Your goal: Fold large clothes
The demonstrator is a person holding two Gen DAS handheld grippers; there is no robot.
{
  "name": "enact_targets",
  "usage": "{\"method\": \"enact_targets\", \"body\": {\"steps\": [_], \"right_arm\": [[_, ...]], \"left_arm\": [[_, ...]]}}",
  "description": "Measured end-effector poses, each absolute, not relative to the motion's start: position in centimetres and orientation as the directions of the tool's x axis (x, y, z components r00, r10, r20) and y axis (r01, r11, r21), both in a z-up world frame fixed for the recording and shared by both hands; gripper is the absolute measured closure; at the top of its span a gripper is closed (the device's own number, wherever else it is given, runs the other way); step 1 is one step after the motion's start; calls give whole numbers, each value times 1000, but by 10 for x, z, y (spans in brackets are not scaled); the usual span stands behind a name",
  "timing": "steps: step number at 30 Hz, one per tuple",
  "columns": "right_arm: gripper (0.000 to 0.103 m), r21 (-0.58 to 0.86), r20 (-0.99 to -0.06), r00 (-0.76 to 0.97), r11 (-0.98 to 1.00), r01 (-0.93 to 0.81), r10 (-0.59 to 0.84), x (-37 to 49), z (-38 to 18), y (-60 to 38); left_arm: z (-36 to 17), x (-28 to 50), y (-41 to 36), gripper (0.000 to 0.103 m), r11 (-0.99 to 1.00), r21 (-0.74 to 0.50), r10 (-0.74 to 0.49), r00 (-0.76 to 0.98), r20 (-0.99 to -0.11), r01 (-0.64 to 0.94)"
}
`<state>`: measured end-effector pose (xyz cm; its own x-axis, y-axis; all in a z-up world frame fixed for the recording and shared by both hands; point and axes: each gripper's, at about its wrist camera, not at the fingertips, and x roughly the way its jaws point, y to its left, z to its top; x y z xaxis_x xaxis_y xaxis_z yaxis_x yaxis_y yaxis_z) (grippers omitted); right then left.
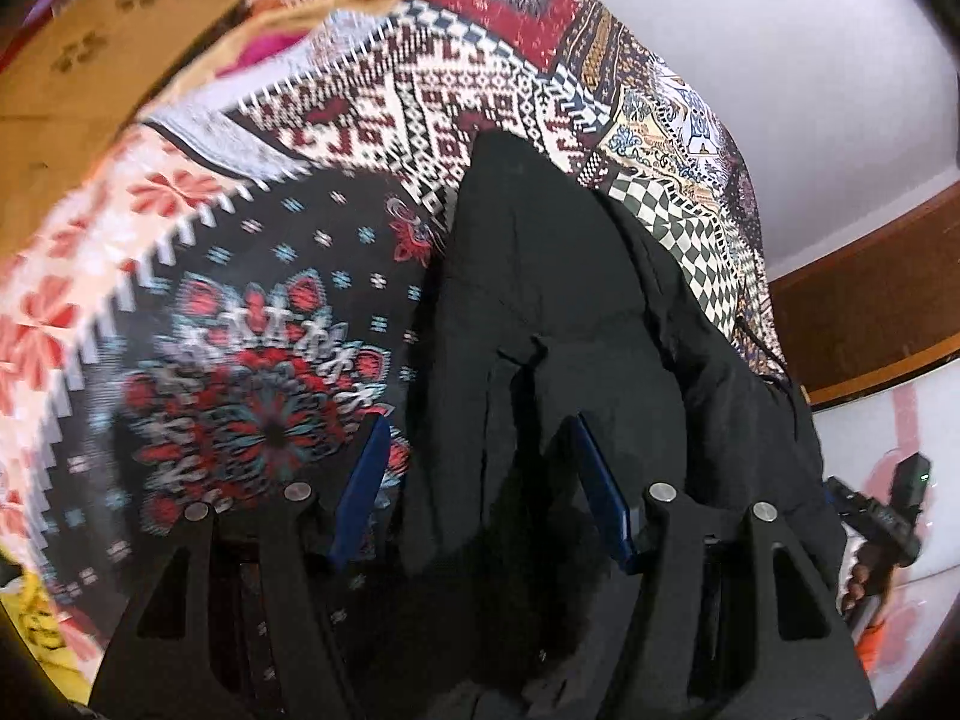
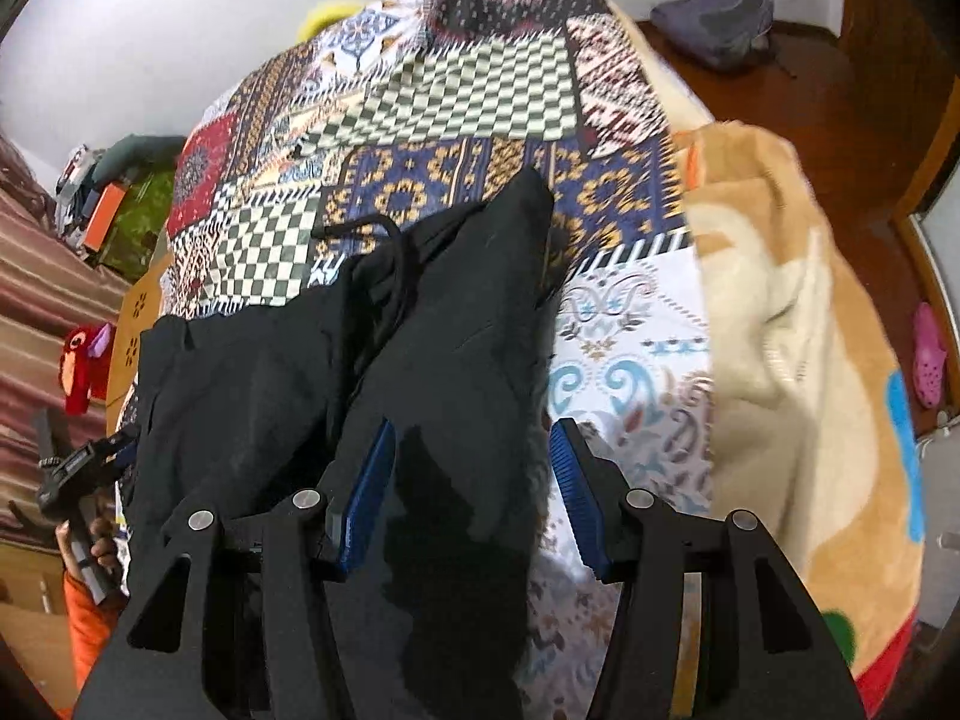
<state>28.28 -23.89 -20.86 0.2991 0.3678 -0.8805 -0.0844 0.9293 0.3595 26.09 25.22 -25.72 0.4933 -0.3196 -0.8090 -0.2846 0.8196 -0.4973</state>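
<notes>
Black trousers (image 1: 540, 300) with a drawstring (image 2: 384, 228) lie lengthwise on a patchwork bedspread (image 2: 468, 96). In the left wrist view my left gripper (image 1: 480, 420) points steeply down over one end of the trousers. Its blue pads (image 1: 603, 480) stand apart with black cloth between them, not pinched. In the right wrist view my right gripper (image 2: 473, 425) hangs over the other end. Its left pad (image 2: 366, 480) is at the cloth and its right pad stands clear over the bedspread. The left wrist view is blurred on its left side.
A beige and orange blanket (image 2: 780, 330) is bunched on the bed's right side. A hand (image 2: 102, 546) with an orange sleeve holds the left tool at the far left. A wooden headboard (image 1: 90, 60), a grey bag (image 2: 714, 24) and a pink clog (image 2: 929, 354) are around the bed.
</notes>
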Motion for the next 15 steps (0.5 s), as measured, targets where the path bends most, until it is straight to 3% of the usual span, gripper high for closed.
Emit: {"method": "enact_targets", "body": {"steps": [9, 11, 13, 15], "right_arm": [[51, 478, -849, 227, 877, -52, 476, 303, -233, -236], [55, 468, -856, 229, 883, -39, 463, 303, -233, -236], [73, 441, -866, 238, 896, -54, 440, 300, -228, -233], [84, 425, -867, 256, 903, -71, 428, 296, -222, -231]], "left_arm": [[-272, 283, 251, 42, 760, -602, -430, 505, -748, -246], [-273, 284, 251, 49, 743, -621, -444, 509, -737, -249], [-273, 282, 254, 63, 735, -631, -452, 513, -730, -250], [-273, 278, 258, 73, 708, -663, -479, 525, -704, -243]]}}
